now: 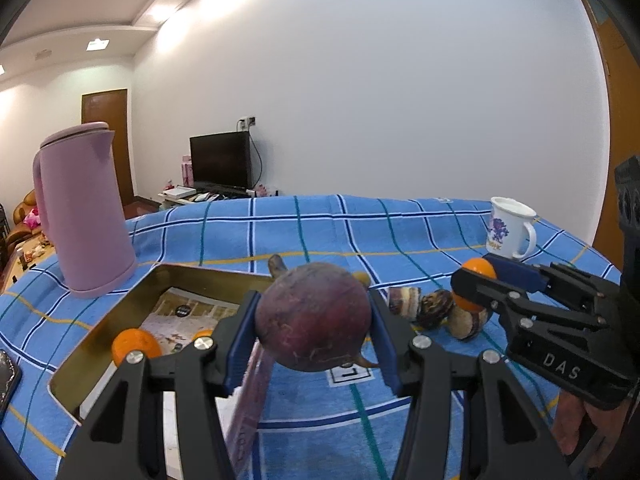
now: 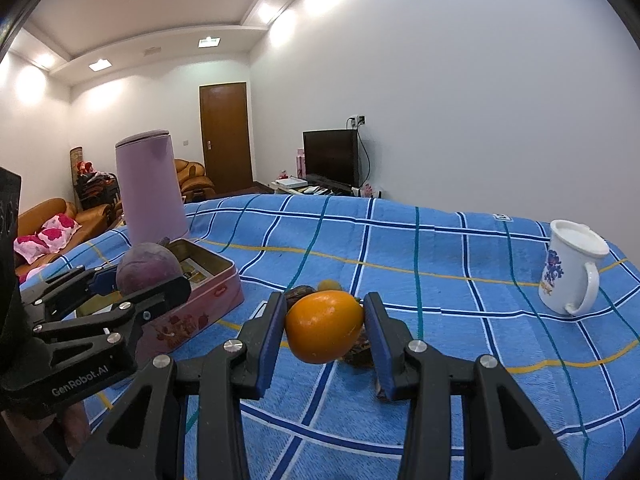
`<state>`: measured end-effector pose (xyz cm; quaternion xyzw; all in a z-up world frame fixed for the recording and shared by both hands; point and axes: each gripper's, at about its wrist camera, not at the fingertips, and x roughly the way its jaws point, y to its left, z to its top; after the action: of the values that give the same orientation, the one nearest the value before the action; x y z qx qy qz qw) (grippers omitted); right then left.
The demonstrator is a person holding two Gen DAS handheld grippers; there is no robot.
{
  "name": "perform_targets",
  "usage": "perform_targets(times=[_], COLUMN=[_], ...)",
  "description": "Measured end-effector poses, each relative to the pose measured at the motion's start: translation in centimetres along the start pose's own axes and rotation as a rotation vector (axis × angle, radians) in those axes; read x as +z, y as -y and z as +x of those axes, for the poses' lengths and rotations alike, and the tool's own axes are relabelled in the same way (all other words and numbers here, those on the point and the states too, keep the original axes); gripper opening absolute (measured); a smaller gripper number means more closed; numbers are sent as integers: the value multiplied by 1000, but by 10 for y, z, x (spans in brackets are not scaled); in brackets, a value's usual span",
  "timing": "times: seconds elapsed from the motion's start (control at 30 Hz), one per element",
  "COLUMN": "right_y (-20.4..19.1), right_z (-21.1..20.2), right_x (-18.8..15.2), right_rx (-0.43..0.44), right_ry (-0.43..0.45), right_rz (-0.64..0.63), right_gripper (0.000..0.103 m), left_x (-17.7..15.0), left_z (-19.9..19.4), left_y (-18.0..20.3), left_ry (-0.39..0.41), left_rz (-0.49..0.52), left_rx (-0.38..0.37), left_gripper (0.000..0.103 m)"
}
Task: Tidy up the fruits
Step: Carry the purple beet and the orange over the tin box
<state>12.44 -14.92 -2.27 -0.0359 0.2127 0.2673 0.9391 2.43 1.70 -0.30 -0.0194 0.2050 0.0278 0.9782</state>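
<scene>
Two fruits are clamped: a purple fruit (image 1: 314,316) by the left gripper (image 1: 314,334) over the tin box (image 1: 100,328), an orange fruit (image 2: 325,327) by the right gripper (image 2: 325,330) above the blue cloth (image 2: 440,280). An orange (image 1: 134,345) inside the box is shown only by the left view.

Open metal tin (image 1: 120,312) at lower left holds small orange fruit (image 1: 134,345); tall pink kettle (image 1: 82,212) behind it; white printed mug (image 1: 510,227) at right.

Open blue cloth (image 2: 460,264) between tin (image 2: 208,296) and mug (image 2: 568,268); kettle (image 1: 84,208) just behind tin.
</scene>
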Motion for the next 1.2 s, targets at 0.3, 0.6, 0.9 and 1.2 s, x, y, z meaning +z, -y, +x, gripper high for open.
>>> perform_targets(times=[0.3, 0.6, 0.9, 1.2], right_y=[-1, -4, -18, -41], right_z=[13, 28, 42, 61], right_x=[3, 8, 14, 20], right_rx=[19, 53, 83, 126], right_ry=[-28, -48, -60, -91], right_rz=[9, 32, 17, -1], right_gripper=[42, 42, 42, 42], left_x=[-1, -4, -5, -8], left_z=[3, 5, 4, 5], left_y=[-14, -33, -51, -76], left_ry=[-24, -50, -72, -99], left_rz=[-13, -27, -29, -53], left_rx=[22, 50, 93, 129], left_gripper=[54, 54, 54, 54])
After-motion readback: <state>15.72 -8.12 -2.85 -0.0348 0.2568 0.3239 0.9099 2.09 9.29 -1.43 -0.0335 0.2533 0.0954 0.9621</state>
